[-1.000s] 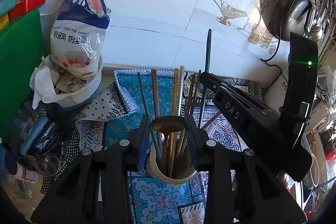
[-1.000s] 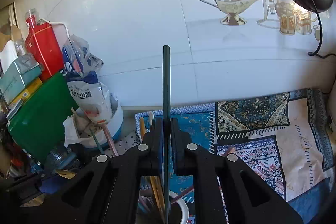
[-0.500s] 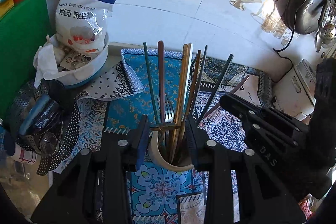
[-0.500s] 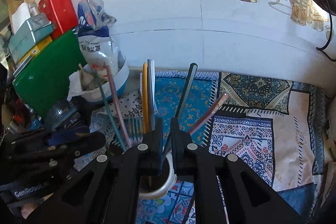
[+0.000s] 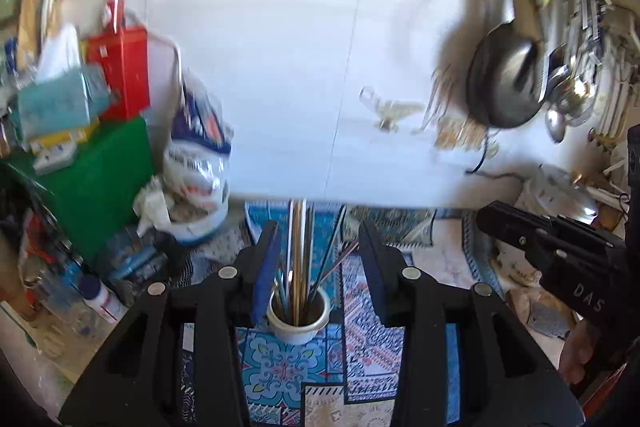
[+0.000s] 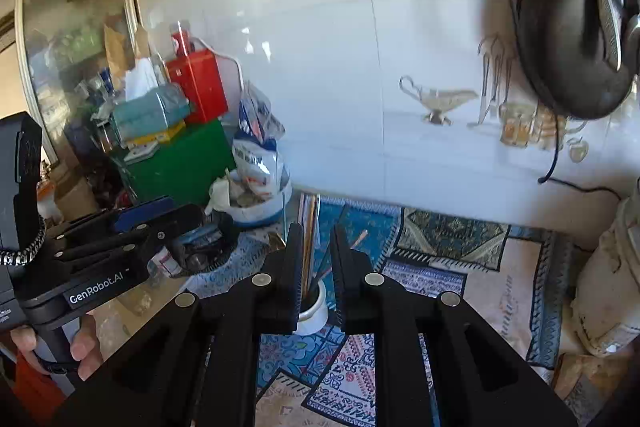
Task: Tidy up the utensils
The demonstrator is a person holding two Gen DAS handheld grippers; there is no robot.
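The left gripper [image 5: 316, 247] is seen with its jaws spread and nothing between the pads; the jaws have just been opening. The white cup [image 5: 298, 321] stands beyond the fingertips, clear of both pads, and is no longer gripped. The right gripper [image 6: 316, 259] shows a narrow gap between its jaws, which have also just been opening, and no utensil is pinched in it. In the left wrist view the right gripper [image 5: 486, 223] is seen off to the side, well apart from the cup.

The utensils [image 5: 304, 251], chopsticks and what appear to be forks, are gathered upright in the cup, which rests on the patterned cloth [image 5: 280, 371] near the white tiled wall [image 5: 280, 47]. No loose utensil is visible on the cloth around the cup in either view. A cluttered group with a green box [image 5: 100, 183] and a plastic bag [image 5: 200, 147] stands to the left.

The task is judged to be at or near completion: the utensils are collected and both tools are released. Only withdrawal appears to remain.
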